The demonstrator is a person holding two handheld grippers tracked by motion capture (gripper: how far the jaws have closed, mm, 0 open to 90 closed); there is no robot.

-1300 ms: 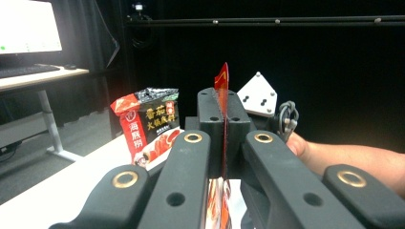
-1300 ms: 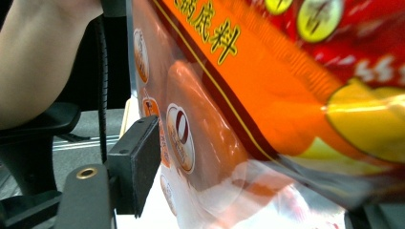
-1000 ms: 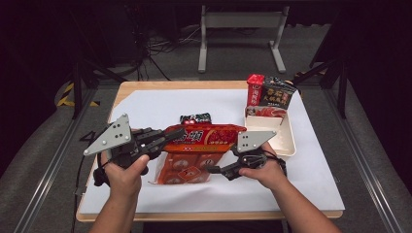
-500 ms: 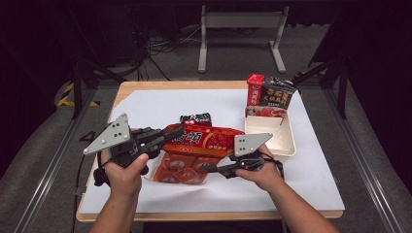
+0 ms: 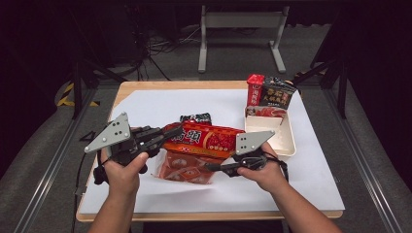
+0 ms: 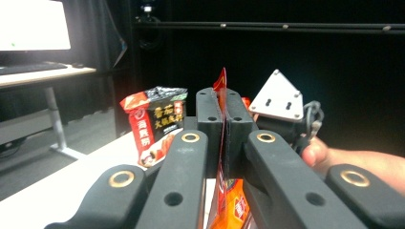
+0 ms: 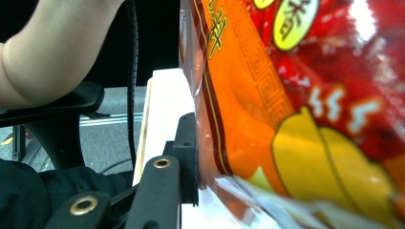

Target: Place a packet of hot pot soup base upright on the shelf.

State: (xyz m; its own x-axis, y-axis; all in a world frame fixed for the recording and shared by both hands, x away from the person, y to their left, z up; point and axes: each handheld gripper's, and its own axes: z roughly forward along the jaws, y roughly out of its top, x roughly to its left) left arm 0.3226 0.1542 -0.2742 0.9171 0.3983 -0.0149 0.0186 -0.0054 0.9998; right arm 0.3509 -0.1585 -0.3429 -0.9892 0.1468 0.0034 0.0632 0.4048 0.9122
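Table covered by a white sheet (image 5: 160, 104); person's forearms enter from the near edge. Left gripper (image 5: 165, 135) held at the table's left, jaws pressed together on the left edge of a red-and-orange snack bag (image 5: 206, 138); the left gripper view shows the bag's thin edge (image 6: 220, 90) pinched between the two black jaws with no gap. The bag is lifted off the sheet, stretched roughly level between the two grippers, over the middle of the table. Right gripper (image 5: 216, 166) sits at the bag's lower right side, pointing left; in the right gripper view one jaw lies against the bag's orange border (image 7: 224, 109), the other jaw hidden behind the film, so whether it grips cannot be told. Beneath the raised bag, a second red packet (image 5: 182, 170) lies flat on the sheet. A small dark packet (image 5: 195, 117) lies just behind. Far right: a cream tray (image 5: 284, 143), with a red packet (image 5: 255, 90) and a black packet (image 5: 278, 93) standing at its far end.
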